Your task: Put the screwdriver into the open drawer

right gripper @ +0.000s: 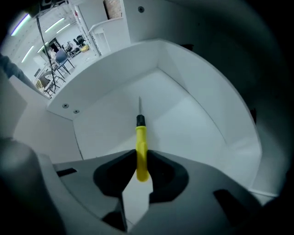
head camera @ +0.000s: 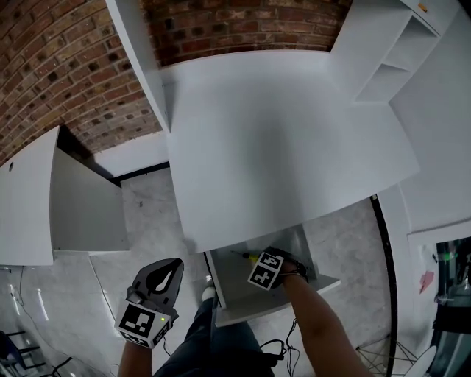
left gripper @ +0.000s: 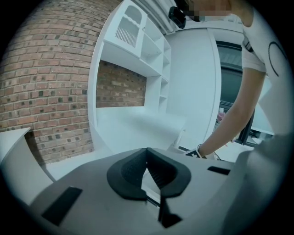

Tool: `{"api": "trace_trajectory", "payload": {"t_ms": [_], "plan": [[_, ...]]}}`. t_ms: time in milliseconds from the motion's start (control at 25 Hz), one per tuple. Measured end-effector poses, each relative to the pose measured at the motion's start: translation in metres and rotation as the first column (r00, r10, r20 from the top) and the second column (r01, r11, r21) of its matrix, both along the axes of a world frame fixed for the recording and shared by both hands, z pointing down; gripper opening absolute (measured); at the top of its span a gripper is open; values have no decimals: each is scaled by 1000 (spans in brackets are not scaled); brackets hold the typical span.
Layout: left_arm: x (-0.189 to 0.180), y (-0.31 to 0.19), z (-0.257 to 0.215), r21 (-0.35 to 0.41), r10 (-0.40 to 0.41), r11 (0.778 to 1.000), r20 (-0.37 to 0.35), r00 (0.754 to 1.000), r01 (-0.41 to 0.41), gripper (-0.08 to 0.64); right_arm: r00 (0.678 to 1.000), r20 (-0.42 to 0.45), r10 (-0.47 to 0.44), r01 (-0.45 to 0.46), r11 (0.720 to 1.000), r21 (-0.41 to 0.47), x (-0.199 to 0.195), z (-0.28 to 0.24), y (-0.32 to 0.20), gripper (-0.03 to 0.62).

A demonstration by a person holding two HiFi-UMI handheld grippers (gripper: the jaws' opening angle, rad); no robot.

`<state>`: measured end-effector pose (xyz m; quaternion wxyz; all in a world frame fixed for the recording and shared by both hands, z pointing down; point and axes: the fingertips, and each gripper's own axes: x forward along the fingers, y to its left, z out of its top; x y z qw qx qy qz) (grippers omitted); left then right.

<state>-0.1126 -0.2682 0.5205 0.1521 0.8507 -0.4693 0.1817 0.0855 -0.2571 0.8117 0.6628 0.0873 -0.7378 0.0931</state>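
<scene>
Head view: a person stands at a white desk (head camera: 280,140) set against a brick wall (head camera: 221,22), a two-jaw tool in each hand. The right gripper (head camera: 259,263) points almost straight down into the open drawer (head camera: 221,291) that juts out from under the desk's near edge. A speck of yellow shows at its tip, where the screwdriver (head camera: 252,258) sits. The person's forearm (head camera: 316,316) reaches in from the lower right.

Right gripper view: the right gripper (right gripper: 141,160) has its black pads pressed narrowly on the butt end of the screwdriver (right gripper: 140,137). The yellow handle, black collar and thin metal shaft stick out past the jaws toward the drawer (right gripper: 193,124), whose bare white floor and walls fill the background. Whether the shaft's tip touches that floor cannot be told.

To the left of the drawer, the left gripper (head camera: 173,266) hangs over the pale floor, well apart from the drawer and the screwdriver.

Left gripper view: the left gripper (left gripper: 147,149) has its tips brought together with nothing between them. It faces the desk and white shelving (left gripper: 138,36), with the person's arm (left gripper: 229,124) stretching down at the right.
</scene>
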Motion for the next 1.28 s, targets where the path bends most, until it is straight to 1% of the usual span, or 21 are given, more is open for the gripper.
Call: {"api": "trace_trajectory", "payload": {"t_ms": [40, 160, 240, 320, 440, 560, 640, 720, 840, 880, 960, 1040, 1120, 1200, 1280], "plan": [[-1, 0, 0, 6, -2, 1000, -3, 1000, 2, 14, 1000, -14, 3, -3, 1000, 3, 2, 4, 0, 87], [-5, 1, 0, -11, -5, 1000, 6, 1000, 5, 14, 999, -36, 5, -4, 1000, 22, 5, 10, 0, 93], [-8, 1, -1, -5, -10, 1000, 7, 1000, 10, 14, 999, -35, 16, -15, 999, 31, 6, 9, -3, 124], [-9, 0, -4, 12, -13, 1000, 2, 1000, 13, 14, 999, -27, 36, -35, 999, 26, 7, 3, -4, 179], [-6, 2, -6, -5, -3, 1000, -12, 1000, 3, 14, 998, -5, 68, -68, 997, 32, 7, -14, -5, 196], [1, 0, -17, -4, 24, 1000, -22, 999, -24, 14, 990, 54, 130, -134, 989, 61, 2, -41, -12, 196], [8, -3, -23, 28, 47, 999, -47, 998, -46, 14, 977, 104, 184, -193, 978, 84, -1, -66, -21, 195], [15, -5, -29, 45, 66, 997, -67, 996, -64, 14, 965, 145, 217, -233, 967, 104, -4, -93, -26, 192], [23, -7, -40, 56, 88, 995, -94, 992, -83, 14, 952, 189, 241, -269, 954, 135, -3, -131, -24, 149], [26, -7, -44, 65, 97, 994, -102, 990, -90, 14, 948, 199, 250, -281, 949, 146, -1, -143, -22, 115], [32, -9, -50, 81, 113, 991, -116, 987, -104, 14, 935, 230, 271, -312, 935, 169, 3, -168, -16, 13], [37, -13, -58, 109, 126, 988, -128, 984, -113, 14, 911, 287, 296, -355, 917, 181, 4, -196, -9, 12], [43, -15, -64, 125, 140, 984, -139, 980, -123, 14, 880, 354, 316, -403, 892, 206, 6, -228, -4, 11], [50, -17, -70, 140, 155, 981, -146, 977, -135, 14, 849, 417, 323, -449, 857, 252, 8, -260, 0, 11], [56, -18, -77, 159, 167, 977, -148, 975, -143, 14, 816, 481, 320, -497, 813, 304, 12, -292, 2, 11]]}}
